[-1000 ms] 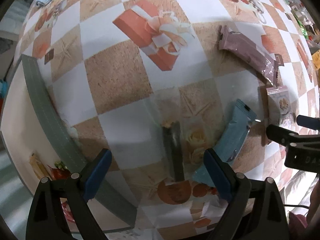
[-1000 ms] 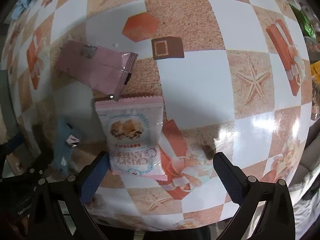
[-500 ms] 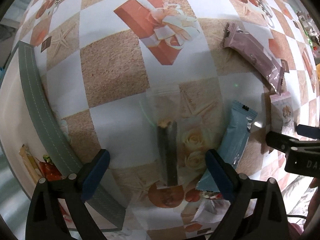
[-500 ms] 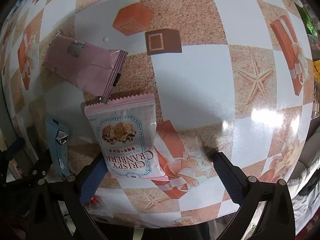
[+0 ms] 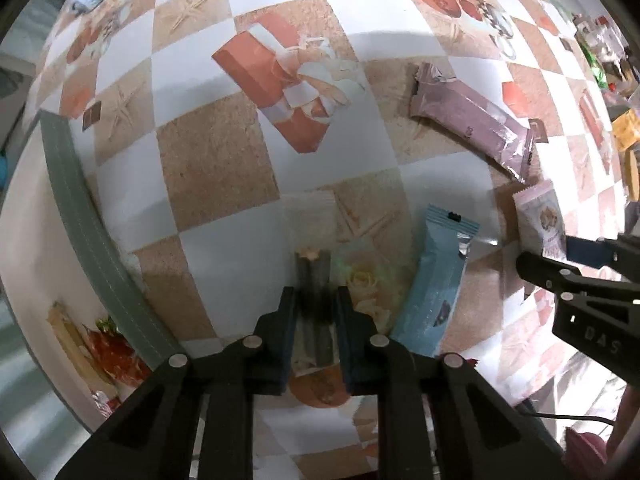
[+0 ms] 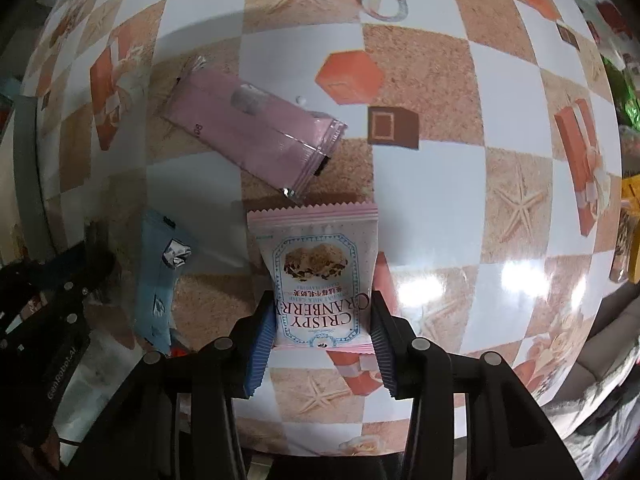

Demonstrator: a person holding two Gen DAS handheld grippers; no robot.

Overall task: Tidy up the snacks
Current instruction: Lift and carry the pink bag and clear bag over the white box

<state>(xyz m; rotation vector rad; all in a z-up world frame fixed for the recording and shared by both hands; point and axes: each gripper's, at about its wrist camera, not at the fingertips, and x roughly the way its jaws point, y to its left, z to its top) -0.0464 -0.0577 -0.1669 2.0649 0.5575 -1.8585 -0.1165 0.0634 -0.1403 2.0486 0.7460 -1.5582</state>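
Observation:
My left gripper (image 5: 315,316) is shut on a clear wrapper holding a dark stick snack (image 5: 313,280), low over the checkered tablecloth. A light blue bar (image 5: 438,276) lies just right of it. My right gripper (image 6: 322,330) is shut on the lower end of a pink "Crispy Cranberry" packet (image 6: 316,268); that packet also shows in the left wrist view (image 5: 542,220). A long pink bar (image 6: 256,130) lies beyond it, mauve in the left wrist view (image 5: 472,120). The blue bar (image 6: 160,280) sits left of the right gripper.
A grey-green tray rim (image 5: 86,236) runs along the table's left side, with red and yellow wrapped snacks (image 5: 104,352) inside it. More packets lie at the far right edge (image 5: 624,132). The left gripper's body (image 6: 44,320) is close to the right gripper's left.
Both grippers were open and have closed: the left one on the clear-wrapped dark stick, the right one on the cranberry packet. Both moved forward onto their snacks.

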